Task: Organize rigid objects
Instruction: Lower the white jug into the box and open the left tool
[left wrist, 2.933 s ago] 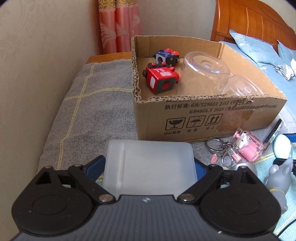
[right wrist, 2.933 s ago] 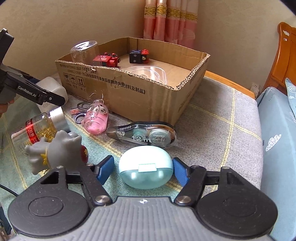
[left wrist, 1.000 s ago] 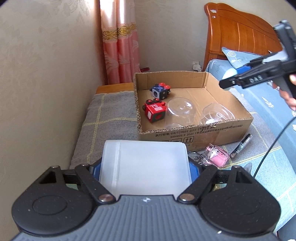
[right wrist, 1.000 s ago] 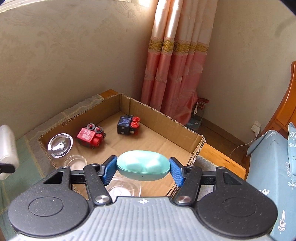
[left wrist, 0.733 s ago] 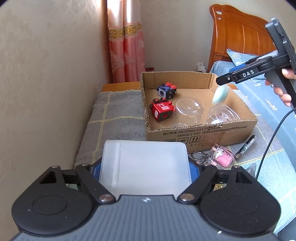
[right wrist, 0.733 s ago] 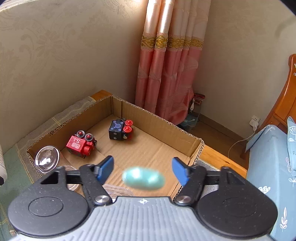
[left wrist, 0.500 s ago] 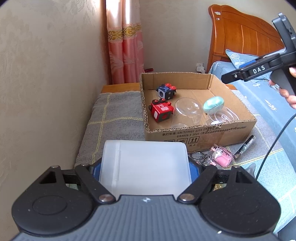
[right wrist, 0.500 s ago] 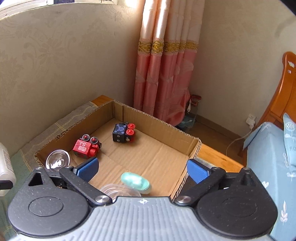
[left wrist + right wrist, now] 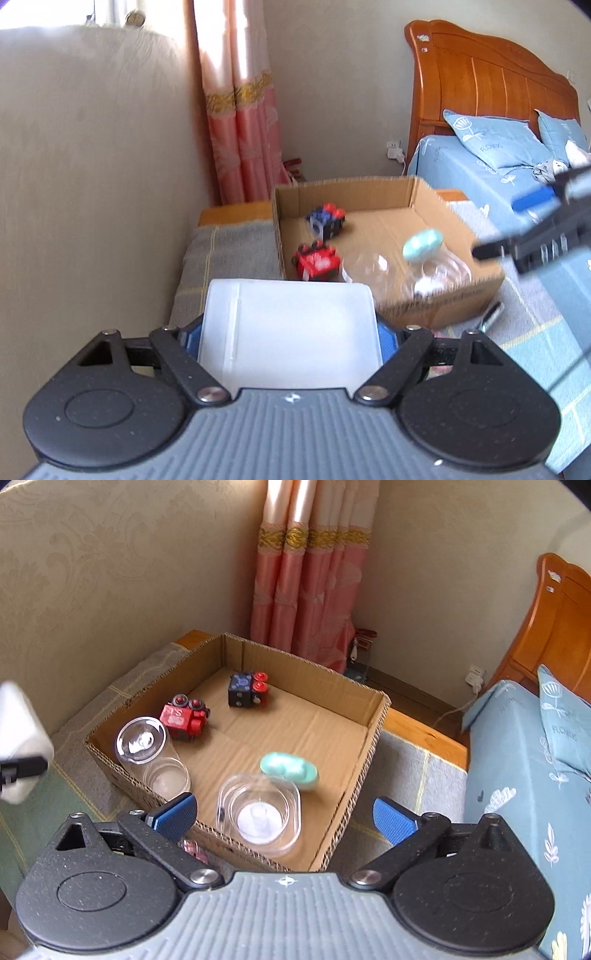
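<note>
Left gripper (image 9: 290, 332) squeezes milky plastic tub (image 9: 290, 328), smooth, boxy, round corners. Right gripper (image 9: 284, 814) wide apart, nothing between pads. Brown bumpy cardboard box (image 9: 376, 720), low walls, open top. Inside: smooth green egg-shaped case (image 9: 290, 770) touching clear dish (image 9: 260, 814); clear cup (image 9: 142, 742) in near corner; red block (image 9: 183, 718), blue block (image 9: 245, 690). Bare floor in box's far right part.

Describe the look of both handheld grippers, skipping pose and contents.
Both share one design. The left gripper and right gripper have a grey ribbed body, two round speckled black housings, black linkage arms with silver pivots, and blue textured finger pads. No sleeve or cable is clearly visible.
</note>
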Action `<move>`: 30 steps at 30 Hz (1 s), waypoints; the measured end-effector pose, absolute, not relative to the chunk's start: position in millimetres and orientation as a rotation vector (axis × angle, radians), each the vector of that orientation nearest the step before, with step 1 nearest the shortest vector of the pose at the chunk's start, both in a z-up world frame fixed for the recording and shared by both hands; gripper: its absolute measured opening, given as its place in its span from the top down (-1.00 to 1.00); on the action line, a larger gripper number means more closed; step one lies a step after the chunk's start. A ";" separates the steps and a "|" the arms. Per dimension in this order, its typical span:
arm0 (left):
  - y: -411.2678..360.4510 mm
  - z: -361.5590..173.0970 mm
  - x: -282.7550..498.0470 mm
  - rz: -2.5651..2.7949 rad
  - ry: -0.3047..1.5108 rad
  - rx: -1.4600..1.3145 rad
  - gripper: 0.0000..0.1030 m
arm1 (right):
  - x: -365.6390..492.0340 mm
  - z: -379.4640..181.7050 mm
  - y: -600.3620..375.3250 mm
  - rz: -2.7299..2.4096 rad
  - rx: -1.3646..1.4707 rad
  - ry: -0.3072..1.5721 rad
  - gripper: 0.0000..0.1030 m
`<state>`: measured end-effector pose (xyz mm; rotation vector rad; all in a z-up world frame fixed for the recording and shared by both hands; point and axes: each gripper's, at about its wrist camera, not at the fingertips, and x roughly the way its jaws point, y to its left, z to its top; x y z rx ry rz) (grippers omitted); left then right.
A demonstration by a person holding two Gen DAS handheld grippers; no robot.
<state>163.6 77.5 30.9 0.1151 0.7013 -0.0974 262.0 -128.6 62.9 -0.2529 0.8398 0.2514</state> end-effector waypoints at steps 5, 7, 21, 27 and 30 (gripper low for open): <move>66.1 51.1 193.1 -0.143 0.680 0.134 -0.60 | 243.5 52.4 -136.1 0.196 -0.196 0.858 -1.00; 58.7 56.6 209.6 -0.163 0.686 0.146 -0.60 | 235.7 49.2 -138.9 0.172 -0.173 0.856 -1.00; -20.1 24.6 320.0 -0.288 0.868 0.339 -0.60 | 208.1 31.9 -163.4 0.056 -0.025 0.864 -1.00; -35.5 15.8 337.7 -0.306 0.885 0.372 -0.72 | 206.2 30.2 -177.3 0.013 0.003 0.864 -1.00; -35.7 24.6 337.3 -0.285 0.858 0.369 -0.77 | 205.5 30.4 -179.7 0.015 0.011 0.858 -1.00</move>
